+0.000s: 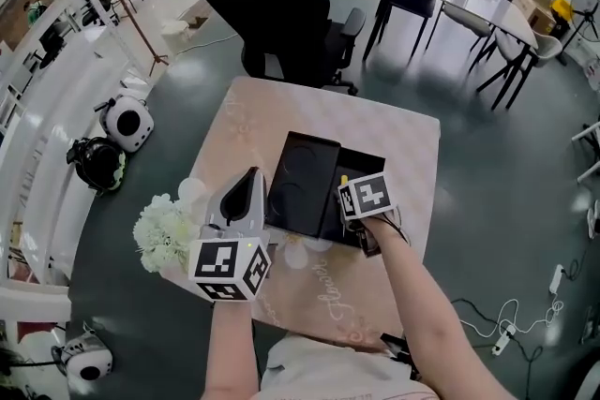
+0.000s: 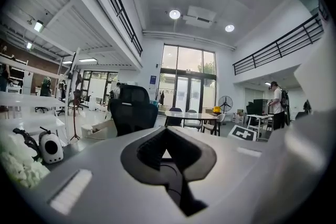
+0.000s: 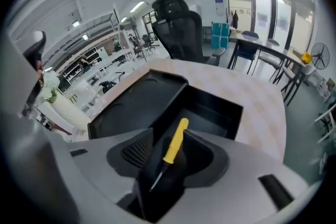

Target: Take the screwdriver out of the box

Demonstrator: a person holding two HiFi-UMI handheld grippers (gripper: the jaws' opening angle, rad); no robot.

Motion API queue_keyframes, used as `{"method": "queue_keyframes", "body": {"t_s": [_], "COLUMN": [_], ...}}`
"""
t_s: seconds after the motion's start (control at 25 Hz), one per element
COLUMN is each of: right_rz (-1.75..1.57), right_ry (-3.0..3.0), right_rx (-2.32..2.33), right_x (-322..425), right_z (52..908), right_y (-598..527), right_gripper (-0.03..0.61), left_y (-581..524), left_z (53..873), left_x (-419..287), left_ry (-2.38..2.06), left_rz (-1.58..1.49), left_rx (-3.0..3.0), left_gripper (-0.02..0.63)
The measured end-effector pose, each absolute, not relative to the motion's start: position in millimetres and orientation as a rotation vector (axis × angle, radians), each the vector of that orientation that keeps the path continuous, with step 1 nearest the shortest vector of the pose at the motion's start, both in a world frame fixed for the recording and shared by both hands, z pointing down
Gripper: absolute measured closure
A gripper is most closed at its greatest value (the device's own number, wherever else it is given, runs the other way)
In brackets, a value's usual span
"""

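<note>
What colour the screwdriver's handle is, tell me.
Yellow. The screwdriver handle shows best in the right gripper view.

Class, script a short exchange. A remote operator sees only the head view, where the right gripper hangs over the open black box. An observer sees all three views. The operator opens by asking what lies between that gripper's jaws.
Operator: From above, the right gripper covers part of the black box. What is between its jaws?
Observer: The right gripper view shows a yellow-handled screwdriver lying in the box between the jaws, its metal tip toward the camera.
Operator: Is it gripped yet?
Observer: No. In that view the jaws stand apart, and neither pad seems to press on the handle.
</note>
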State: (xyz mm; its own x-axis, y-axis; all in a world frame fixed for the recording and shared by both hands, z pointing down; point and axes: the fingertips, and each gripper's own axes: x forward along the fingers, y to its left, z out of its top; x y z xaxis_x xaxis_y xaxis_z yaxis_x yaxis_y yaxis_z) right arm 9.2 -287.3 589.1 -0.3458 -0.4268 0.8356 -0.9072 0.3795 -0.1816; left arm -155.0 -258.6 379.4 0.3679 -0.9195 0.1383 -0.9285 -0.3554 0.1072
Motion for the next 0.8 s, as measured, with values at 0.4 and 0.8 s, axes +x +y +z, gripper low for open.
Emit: {"method": "queue_keyframes", "body": {"t_s": [0.4, 0.8], "right_rz": [0.989, 1.019], "right_ry": [-1.557, -1.458], "right_rx": [1.100, 1.080], "right_x": [20, 29], "right_z": [658, 668], "right_y": [-298, -298], "right_gripper": [0.423, 0.487], "left_y": [-275, -275], "left_z": [389, 392], "left_x": [-157, -162], "left_ry": [-1.632, -1.650], "left_rz": [0.098, 0.096], "left_rx": [2.462, 2.442], "left_gripper": [0.603, 0.603]}}
